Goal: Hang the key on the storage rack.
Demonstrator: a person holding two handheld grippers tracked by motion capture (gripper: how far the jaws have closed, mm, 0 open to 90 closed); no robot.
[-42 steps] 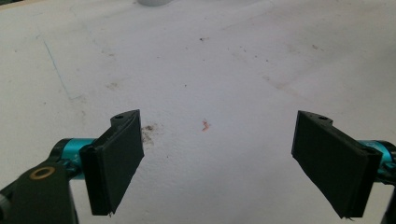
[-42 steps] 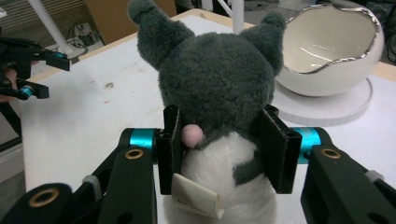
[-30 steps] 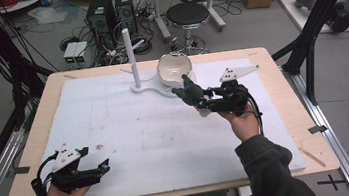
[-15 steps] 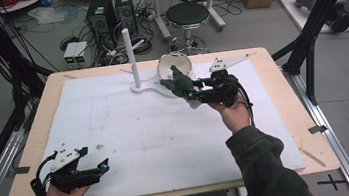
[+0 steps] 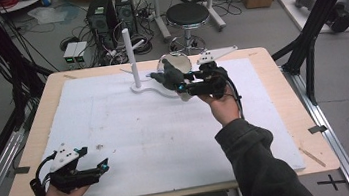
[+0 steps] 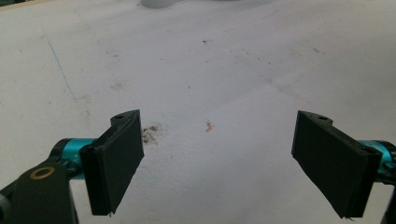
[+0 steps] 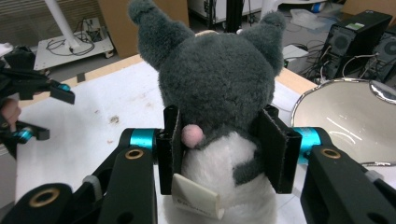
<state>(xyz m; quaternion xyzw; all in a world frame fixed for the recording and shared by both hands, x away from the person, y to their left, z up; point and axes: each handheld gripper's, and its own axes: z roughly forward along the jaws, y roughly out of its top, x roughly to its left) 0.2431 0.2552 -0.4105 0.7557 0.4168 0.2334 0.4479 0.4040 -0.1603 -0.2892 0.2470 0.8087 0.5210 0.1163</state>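
A grey and white plush toy (image 7: 219,93) with two ears and a small pink tail sits between the jaws of my right gripper (image 7: 224,154), which is shut on it. Seen from the high view, that gripper (image 5: 172,78) holds the plush toy (image 5: 168,72) above the back of the table, just in front of a shiny bowl (image 5: 178,61) and right of a white upright post (image 5: 129,53). My left gripper (image 5: 95,169) rests near the front left corner, open, with nothing between its jaws (image 6: 219,158).
A white mat (image 5: 131,133) covers most of the wooden table (image 5: 285,114). The post stands on a flat white base (image 5: 154,89). The bowl's rim (image 7: 355,121) lies close on the right of the toy. Computers, cables and a stool stand on the floor behind.
My right gripper has carried the plush toy left and a little up, from beside the bowl toward the post. The left gripper has stayed where it was.
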